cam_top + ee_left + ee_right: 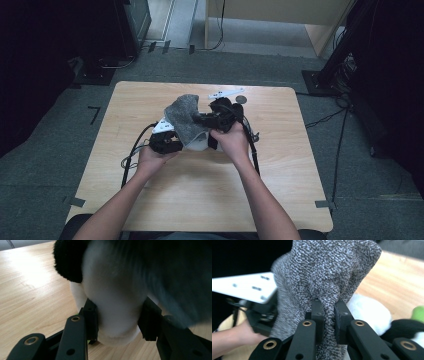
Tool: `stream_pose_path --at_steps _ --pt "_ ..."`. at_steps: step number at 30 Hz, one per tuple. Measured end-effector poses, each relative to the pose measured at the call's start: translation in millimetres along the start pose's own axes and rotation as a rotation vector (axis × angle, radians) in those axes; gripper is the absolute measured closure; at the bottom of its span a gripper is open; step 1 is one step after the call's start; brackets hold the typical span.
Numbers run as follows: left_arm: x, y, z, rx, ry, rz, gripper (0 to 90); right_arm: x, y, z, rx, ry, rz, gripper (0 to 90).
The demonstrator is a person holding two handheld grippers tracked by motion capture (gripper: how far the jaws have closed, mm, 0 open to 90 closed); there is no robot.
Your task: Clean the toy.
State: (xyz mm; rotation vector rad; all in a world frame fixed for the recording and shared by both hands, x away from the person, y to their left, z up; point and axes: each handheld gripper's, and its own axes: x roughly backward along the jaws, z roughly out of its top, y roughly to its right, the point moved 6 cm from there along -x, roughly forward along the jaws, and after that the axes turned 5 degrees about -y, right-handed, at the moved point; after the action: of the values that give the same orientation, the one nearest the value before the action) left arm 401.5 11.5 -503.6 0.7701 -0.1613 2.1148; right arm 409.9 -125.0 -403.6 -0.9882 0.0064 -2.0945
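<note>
A black-and-white plush toy (198, 144) lies on the wooden table (280, 165) near its middle. My left gripper (175, 142) is shut on the toy's white body (117, 302), with a pad pressing in on each side. A black fuzzy part (67, 262) of the toy sits above. A grey terry cloth (184, 116) hangs over the toy. My right gripper (201, 120) is shut on a bunched fold of this cloth (324, 272) and holds it up above the white plush (369, 310). The cloth shows blurred (180, 277) in the left gripper view.
Black cables (131, 152) trail from both grippers across the table toward the person. A small dark round disc (241, 99) lies near the table's far edge. A green bit (418, 313) shows beside the toy. Dark stands and cables surround the table on the floor.
</note>
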Motion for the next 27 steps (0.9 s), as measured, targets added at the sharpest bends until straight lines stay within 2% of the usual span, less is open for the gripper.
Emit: stream_pose_path --at_steps 2,5,7,12,14,17,27 --pt "-0.3 -0.8 -0.9 0.004 -0.005 0.002 58.2 -10.7 5.4 -5.7 -0.014 -0.021 -0.011 81.9" --pt "-0.5 -1.4 -1.5 0.009 -0.007 -0.002 58.2 -14.9 13.3 -11.2 -0.027 -0.020 -0.023 81.9" --pt "-0.8 -0.9 -1.3 0.006 -0.007 -0.001 58.1 -12.4 18.3 -13.2 -0.029 -0.027 -0.036 81.8" --pt "-0.9 -1.6 -1.5 0.022 -0.008 -0.013 57.8 -0.1 31.9 -19.9 -0.017 -0.053 -0.111 81.8" --pt "-0.9 -1.8 -1.6 0.022 -0.008 -0.017 57.6 6.2 39.5 -24.3 -0.031 -0.053 -0.127 81.8" --pt "-1.5 -0.6 -1.4 0.011 -0.007 -0.020 57.2 15.0 50.4 -30.8 -0.075 -0.035 -0.100 81.7" --pt "-2.0 -0.8 -1.0 0.018 -0.011 -0.034 57.0 31.5 58.2 -36.8 -0.080 -0.017 -0.104 81.6"
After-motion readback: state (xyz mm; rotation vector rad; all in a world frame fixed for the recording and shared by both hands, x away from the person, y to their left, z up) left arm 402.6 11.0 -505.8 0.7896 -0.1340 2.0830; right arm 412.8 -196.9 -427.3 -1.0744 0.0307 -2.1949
